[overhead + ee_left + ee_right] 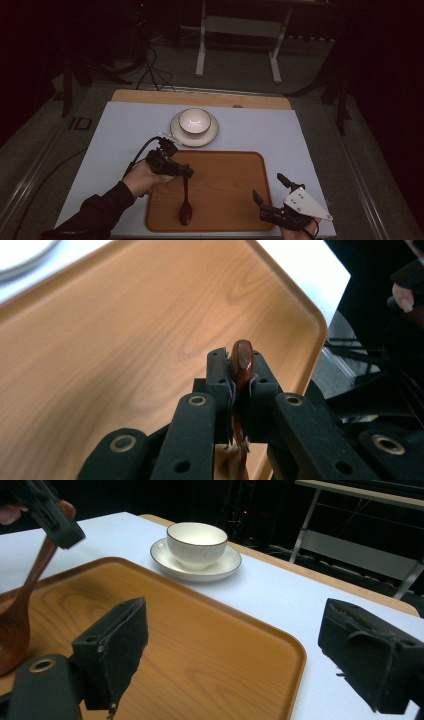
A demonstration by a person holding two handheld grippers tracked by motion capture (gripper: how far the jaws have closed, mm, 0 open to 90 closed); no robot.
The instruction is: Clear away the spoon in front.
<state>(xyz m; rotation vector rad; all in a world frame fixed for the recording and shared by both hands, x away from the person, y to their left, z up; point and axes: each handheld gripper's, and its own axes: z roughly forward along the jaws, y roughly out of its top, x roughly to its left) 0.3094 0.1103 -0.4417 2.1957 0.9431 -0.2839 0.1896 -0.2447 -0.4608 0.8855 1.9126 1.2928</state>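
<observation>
Spoon [185,202] is hanging from my left hand-held gripper [187,172], whose jaws are clamping its handle tip, bowl resting low on the tray [225,165]. Its long axis is running near-vertical, bowl down. It risks swinging or slipping from that thin pinch. My right hand-held gripper [270,190] is gaping, holding nothing.
</observation>
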